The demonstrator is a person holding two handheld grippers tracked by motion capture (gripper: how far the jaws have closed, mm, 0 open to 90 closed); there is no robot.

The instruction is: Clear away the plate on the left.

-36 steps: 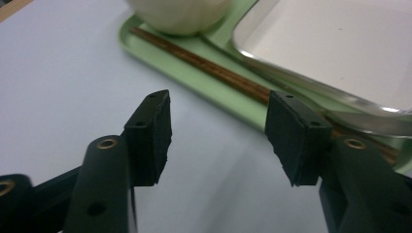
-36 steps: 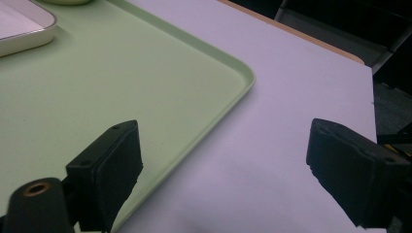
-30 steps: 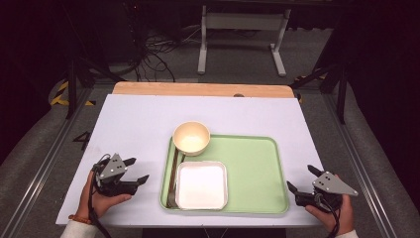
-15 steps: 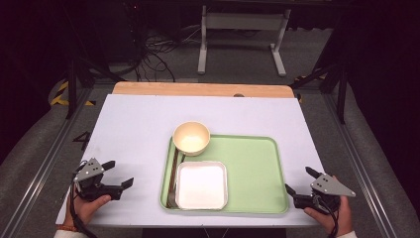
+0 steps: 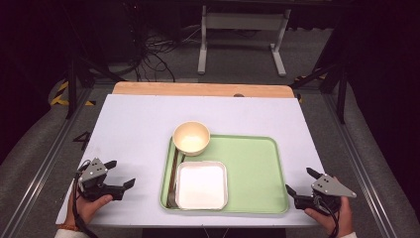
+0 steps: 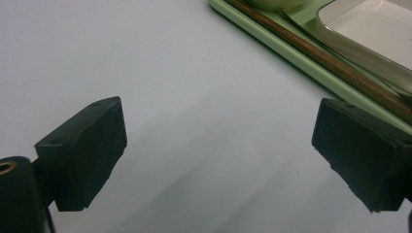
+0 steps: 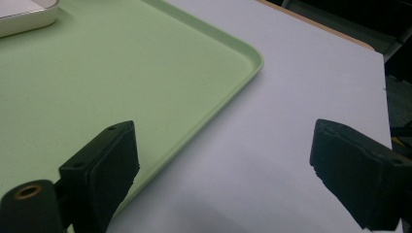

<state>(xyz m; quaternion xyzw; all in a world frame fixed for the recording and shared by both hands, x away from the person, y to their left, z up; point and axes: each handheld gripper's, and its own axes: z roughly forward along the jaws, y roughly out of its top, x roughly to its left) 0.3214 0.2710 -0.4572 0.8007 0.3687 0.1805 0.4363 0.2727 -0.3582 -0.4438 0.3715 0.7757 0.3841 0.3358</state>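
A green tray [image 5: 257, 148] lies mid-table. At its far left corner stands a cream bowl [image 5: 191, 137], with a white square dish [image 5: 202, 184] nearer me. Brown chopsticks [image 5: 174, 168] lie along the tray's left rim. My left gripper [image 5: 122, 173] rests on the white table left of the tray. It is open, its jaws have just been opening, and nothing is between them. The left gripper view [image 6: 221, 150] shows bare table between the jaws, with the chopsticks [image 6: 330, 63] and the tray rim [image 6: 272, 41] beyond. My right gripper [image 5: 299, 180] is open and empty at the tray's near right corner [image 7: 145, 63].
The white table top [image 5: 138, 119] reaches a wooden strip [image 5: 198, 89] at the back. Beyond it the floor holds cables and a metal stand [image 5: 242, 29]. Both hands sit close to the table's near edge.
My left gripper has moved left, away from the tray's side, and its jaws stand wider. The right gripper has stayed where it was.
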